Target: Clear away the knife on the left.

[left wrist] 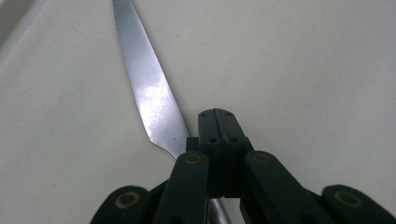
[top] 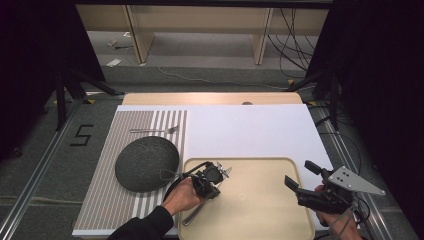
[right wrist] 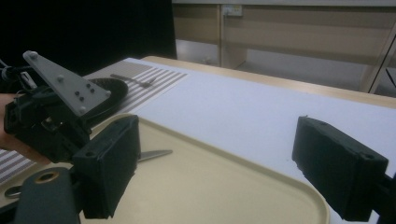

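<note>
The left hand-held black two-jaw gripper (top: 223, 172) is seen in the high view over the near left part of a beige, rounded-corner plastic tray (top: 260, 210), held by the person's left hand (top: 182, 196). In the left gripper view its jaws are pressed together, and a slender silver metal table knife (left wrist: 149, 93) runs beneath them; whether the blade is actually pinched between the jaws or merely lies under them cannot be told. The knife lies flat on the tray floor, its blade pointing away from the gripper, and its handle end (top: 192, 216) is seen in the high view near the tray's near left edge.

The right hand-held black gripper (top: 300, 176) is held over the tray's right edge, with a grey three-cornered plate on top. Its jaws are spread wide, with nothing between them, as shown in the right gripper view, where the knife tip (right wrist: 156, 154) is also visible on the tray.

A dark grey, round, speckled plate (top: 146, 163) rests on a grey-and-white striped placemat (top: 107, 200), just beside the tray's left edge. A silver metal fork (top: 154, 130) lies on the same mat beyond the plate, apart from it. Mat and tray rest on a white board (top: 250, 130) covering a wooden table (top: 210, 98).
</note>
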The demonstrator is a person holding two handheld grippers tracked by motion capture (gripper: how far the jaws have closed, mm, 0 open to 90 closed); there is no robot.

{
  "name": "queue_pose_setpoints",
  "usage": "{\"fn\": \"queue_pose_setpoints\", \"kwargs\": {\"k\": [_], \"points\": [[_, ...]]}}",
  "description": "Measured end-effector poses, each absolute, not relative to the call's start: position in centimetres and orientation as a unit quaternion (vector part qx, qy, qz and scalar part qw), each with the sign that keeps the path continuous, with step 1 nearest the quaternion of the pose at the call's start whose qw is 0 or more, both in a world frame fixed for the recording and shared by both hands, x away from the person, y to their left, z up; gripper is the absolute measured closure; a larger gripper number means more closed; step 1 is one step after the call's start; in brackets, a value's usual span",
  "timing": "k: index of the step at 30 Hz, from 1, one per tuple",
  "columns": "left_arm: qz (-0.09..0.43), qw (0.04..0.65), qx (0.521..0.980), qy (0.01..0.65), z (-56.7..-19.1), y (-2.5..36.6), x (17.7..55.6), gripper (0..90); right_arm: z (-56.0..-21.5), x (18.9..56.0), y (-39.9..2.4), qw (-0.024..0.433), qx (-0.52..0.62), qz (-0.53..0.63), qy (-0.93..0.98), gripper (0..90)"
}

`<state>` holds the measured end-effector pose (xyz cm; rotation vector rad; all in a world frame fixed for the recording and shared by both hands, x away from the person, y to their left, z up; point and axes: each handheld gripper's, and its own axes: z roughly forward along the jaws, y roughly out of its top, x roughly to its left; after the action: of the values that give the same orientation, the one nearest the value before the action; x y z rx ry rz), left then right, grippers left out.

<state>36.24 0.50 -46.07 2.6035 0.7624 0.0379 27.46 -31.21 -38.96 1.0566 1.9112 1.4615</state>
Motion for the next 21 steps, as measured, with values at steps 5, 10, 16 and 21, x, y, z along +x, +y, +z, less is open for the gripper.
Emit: {"fn": "queue_pose_setpoints", "kwargs": {"k": [5, 10, 16, 21], "points": [[0.021, 0.208, 0.935, 0.286, -46.0, 1.1, 36.7, 89.6, -38.9, 27.4, -31.2, 0.253, 0.39, 0.538, 0.703, 16.4], [0.023, 0.204, 0.931, 0.302, -46.0, 2.3, 37.2, 89.6, -38.9, 27.4, -31.2, 0.252, 0.389, 0.539, 0.703, 16.4], [0.016, 0.203, 0.928, 0.311, -46.0, 2.9, 37.3, 89.6, -38.9, 27.4, -31.2, 0.252, 0.389, 0.539, 0.703, 16.4], [0.006, 0.208, 0.924, 0.321, -46.1, 3.4, 37.2, 89.7, -38.9, 27.4, -31.2, 0.253, 0.388, 0.539, 0.704, 16.4]]}}
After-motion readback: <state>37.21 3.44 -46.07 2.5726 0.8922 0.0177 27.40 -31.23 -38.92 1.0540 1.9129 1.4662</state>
